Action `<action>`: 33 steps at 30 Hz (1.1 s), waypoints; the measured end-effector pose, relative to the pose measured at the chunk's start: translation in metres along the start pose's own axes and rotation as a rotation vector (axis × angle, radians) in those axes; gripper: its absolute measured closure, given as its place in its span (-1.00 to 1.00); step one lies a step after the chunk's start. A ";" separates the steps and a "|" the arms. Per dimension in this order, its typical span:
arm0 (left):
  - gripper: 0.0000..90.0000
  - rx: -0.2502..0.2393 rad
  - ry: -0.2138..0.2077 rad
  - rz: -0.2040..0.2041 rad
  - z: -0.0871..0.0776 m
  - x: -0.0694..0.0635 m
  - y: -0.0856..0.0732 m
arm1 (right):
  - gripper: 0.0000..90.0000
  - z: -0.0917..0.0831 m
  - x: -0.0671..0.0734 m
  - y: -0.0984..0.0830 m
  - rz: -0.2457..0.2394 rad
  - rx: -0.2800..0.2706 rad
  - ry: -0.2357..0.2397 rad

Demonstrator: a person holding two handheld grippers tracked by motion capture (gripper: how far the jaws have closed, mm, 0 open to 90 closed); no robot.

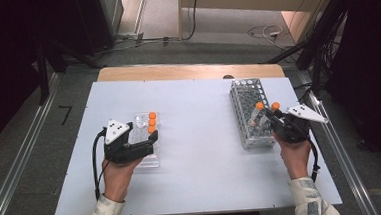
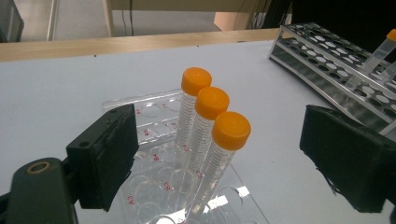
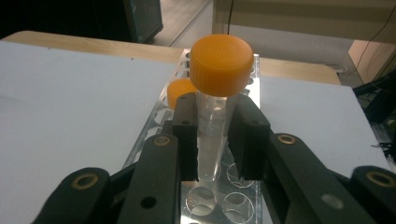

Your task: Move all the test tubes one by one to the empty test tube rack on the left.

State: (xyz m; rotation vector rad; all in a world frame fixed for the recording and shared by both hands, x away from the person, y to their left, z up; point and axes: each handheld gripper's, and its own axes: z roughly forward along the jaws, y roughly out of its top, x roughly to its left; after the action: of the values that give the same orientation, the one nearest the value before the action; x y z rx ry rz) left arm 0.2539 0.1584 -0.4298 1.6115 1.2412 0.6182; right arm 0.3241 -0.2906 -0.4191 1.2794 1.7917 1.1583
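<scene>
- An orange-capped tube (image 3: 215,100) is being gripped just under its cap by the right gripper (image 3: 215,140), whose pads are clamped on the clear wall; the tube is standing over the near end of the metal rack (image 1: 251,111), at the right of the table (image 1: 198,182).
- By the look of it, the tube is being taken out of the rack, or set into it; which of the two cannot be told.
- The tube's lower tip is being hidden behind the jaws, so whether it is sitting in a hole cannot be made out.
- A second orange-capped tube (image 3: 180,91) is being half covered by the left jaw just behind it.
- For the next move, a straight, upright pull clear of the rack's holes is judged to be called for, so that the tip is not being caught.
- The left gripper (image 2: 215,154) is being held released, jaws wide apart, around but not touching three capped tubes (image 2: 208,135) standing in a clear plastic tray (image 2: 154,114).
- The tray's near edge is being cut off at the bottom of the left gripper view.
</scene>
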 end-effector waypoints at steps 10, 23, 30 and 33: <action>-0.76 -0.006 -0.003 -0.002 -0.002 -0.001 0.001 | 0.59 -0.022 0.002 0.011 0.002 -0.013 0.024; -0.76 -0.005 -0.019 -0.006 -0.003 -0.004 0.002 | 0.59 -0.037 0.017 0.014 -0.021 -0.003 0.117; -0.76 -0.007 -0.018 -0.001 -0.004 -0.006 0.003 | 0.59 -0.035 0.035 0.013 -0.048 0.011 0.174; -0.76 -0.008 -0.020 0.001 -0.005 -0.007 0.003 | 0.59 -0.032 0.046 0.011 -0.066 0.021 0.202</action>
State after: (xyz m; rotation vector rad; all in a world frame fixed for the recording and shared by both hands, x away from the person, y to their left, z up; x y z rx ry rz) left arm 0.2487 0.1538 -0.4245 1.6081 1.2223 0.6050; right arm 0.2858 -0.2550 -0.3967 1.1395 1.9810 1.2720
